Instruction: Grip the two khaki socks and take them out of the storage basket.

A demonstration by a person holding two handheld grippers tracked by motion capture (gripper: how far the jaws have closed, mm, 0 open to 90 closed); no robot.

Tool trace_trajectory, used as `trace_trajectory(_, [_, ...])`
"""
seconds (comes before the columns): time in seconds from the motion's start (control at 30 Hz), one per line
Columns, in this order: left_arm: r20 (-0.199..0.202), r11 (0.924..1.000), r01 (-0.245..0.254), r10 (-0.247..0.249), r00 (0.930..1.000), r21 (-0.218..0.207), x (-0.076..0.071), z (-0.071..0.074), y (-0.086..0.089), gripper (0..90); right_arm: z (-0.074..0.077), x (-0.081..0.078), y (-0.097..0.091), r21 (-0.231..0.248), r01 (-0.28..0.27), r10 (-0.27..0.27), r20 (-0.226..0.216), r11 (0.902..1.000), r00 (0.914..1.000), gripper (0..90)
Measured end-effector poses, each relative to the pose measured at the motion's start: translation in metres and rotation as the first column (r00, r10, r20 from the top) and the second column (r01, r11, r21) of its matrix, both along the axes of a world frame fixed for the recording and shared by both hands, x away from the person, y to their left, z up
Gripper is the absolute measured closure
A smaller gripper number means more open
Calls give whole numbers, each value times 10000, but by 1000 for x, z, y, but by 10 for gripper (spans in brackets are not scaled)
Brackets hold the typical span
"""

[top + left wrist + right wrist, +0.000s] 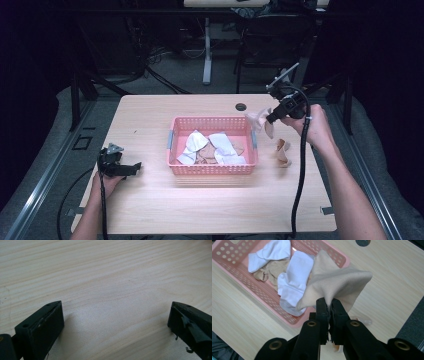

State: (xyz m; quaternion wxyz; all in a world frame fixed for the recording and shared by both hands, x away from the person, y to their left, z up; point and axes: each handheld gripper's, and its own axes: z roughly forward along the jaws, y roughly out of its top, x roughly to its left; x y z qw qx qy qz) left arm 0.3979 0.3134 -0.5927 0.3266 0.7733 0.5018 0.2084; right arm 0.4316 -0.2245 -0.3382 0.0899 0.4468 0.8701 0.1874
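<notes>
Looking down from the high view, we read the scene like this:
Table [150, 210]: pale wood, with a small round dark hole [241, 106] near its far edge.
Basket [213, 170]: pink, perforated, at the table's middle; we see white socks [220, 145] and tan ones lying mixed inside.
Right gripper [269, 118]: raised above the table just past the basket's right far corner, with a beige sock [260, 121] hanging from its tip.
Second beige sock [283, 152]: crumpled on the table just right of the basket, below the raised hand.
Left gripper [134, 169]: low at the table's left side, well apart from the basket, jaws pointing toward it.

Left gripper view:
Left gripper [116, 320]: we see its two black jaws spread wide, with bare wood grain between them (nothing held).

Right gripper view:
Right gripper [329, 305]: jaws pressed together, pinching a fold of the beige sock.
Beige sock [337, 282]: it fans out beyond the jaw tips, partly in front of the basket's corner and partly over bare table; it hangs free of both.
Basket [262, 295]: beyond and left of the jaws, we count two white socks [294, 277] lying over a tan sock [270, 271] (how many tan ones lie under them we cannot tell).
Table hole [362, 242]: at the top edge, beyond the sock.
</notes>
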Motion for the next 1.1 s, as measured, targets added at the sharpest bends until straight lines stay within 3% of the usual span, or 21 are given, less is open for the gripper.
trace_trajectory(0.33, [5,10000,-3,3,10000,1,0,0,0,4,-9,-9,-38,361,695,-699,119,9969,9975,865])
trace_trajectory(0.5, [4,10000,-6,6,10000,3,0,0,0,4,-19,-11,-53,242,945,-946,32,9952,9955,864])
trace_trajectory(0.77, [4,10000,-1,1,10000,3,0,0,0,4,-58,-6,-71,-142,1560,-1565,-427,9877,9868,864])
trace_trajectory(1.1, [3,10000,-7,7,10000,4,0,0,0,4,-99,2,-74,-606,1680,-1738,-1079,9839,9789,863])
